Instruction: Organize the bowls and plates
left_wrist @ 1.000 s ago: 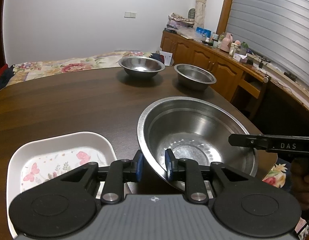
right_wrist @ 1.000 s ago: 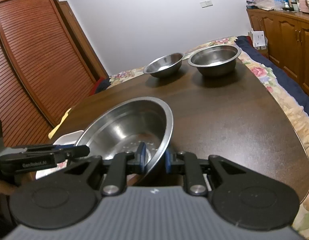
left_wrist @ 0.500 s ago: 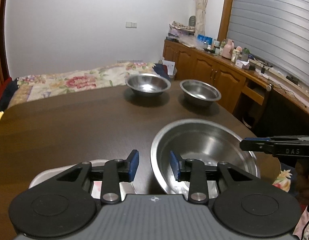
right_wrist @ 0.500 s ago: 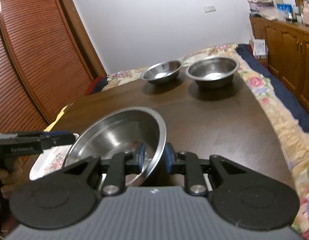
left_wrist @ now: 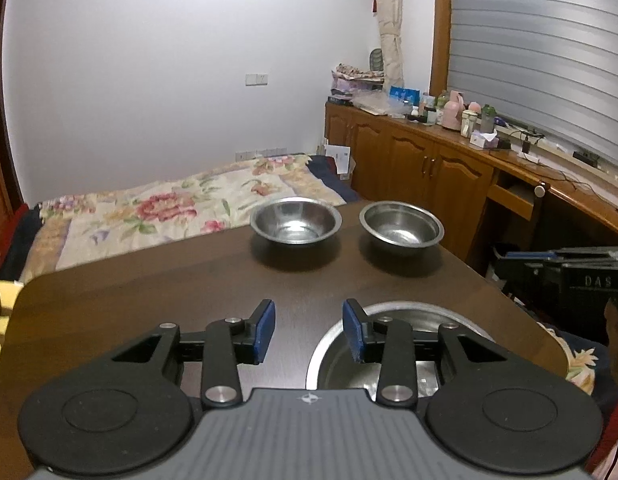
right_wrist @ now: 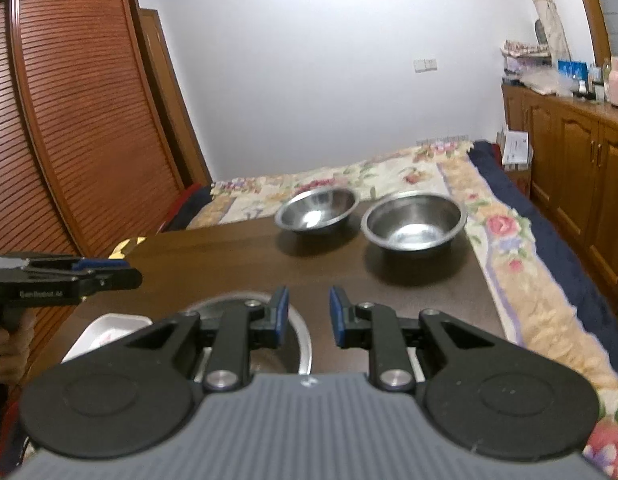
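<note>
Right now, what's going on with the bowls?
Both hand-held grippers open: left, right. Big bowl down on table. Two small bowls ahead, nothing between.

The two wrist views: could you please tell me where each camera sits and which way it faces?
Left wrist: on the left gripper, open, facing across the table to the bed; the right gripper shows at right.
Right wrist: on the right gripper, open, facing likewise; the left gripper and hand show at left.
Shared: two small bowls and the large bowl.
</note>
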Demonstrator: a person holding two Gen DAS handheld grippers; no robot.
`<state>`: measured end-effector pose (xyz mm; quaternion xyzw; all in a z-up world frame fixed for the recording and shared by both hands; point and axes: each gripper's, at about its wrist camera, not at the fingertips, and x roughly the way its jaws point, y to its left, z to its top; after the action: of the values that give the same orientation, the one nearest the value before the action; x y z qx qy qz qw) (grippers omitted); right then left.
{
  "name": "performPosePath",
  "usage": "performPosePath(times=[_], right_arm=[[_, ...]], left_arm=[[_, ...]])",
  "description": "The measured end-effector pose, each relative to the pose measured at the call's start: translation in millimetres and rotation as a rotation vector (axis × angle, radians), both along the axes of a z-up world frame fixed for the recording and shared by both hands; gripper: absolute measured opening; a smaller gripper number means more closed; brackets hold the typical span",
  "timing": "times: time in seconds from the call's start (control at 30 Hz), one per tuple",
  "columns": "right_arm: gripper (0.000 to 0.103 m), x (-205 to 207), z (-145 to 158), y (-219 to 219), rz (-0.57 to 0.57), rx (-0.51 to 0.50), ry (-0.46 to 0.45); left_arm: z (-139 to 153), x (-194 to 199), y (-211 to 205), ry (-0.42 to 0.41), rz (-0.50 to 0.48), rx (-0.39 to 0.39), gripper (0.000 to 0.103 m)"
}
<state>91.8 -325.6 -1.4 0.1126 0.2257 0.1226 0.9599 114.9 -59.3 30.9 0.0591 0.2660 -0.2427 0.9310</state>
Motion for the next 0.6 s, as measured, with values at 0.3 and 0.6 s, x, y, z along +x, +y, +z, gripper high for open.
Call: performPosePath(times=[0.3,0.6], right_arm=[[0.026,32,10,-13,-0.025,-0.026,-0.040],[0.036,79,13,-17,-0.009,-0.083,-0.018]], left_arm=[[1,37,-13,-0.010,-0.013,0.018,0.041],[-3,88,-19,0.009,0.007,0.038,0.047]])
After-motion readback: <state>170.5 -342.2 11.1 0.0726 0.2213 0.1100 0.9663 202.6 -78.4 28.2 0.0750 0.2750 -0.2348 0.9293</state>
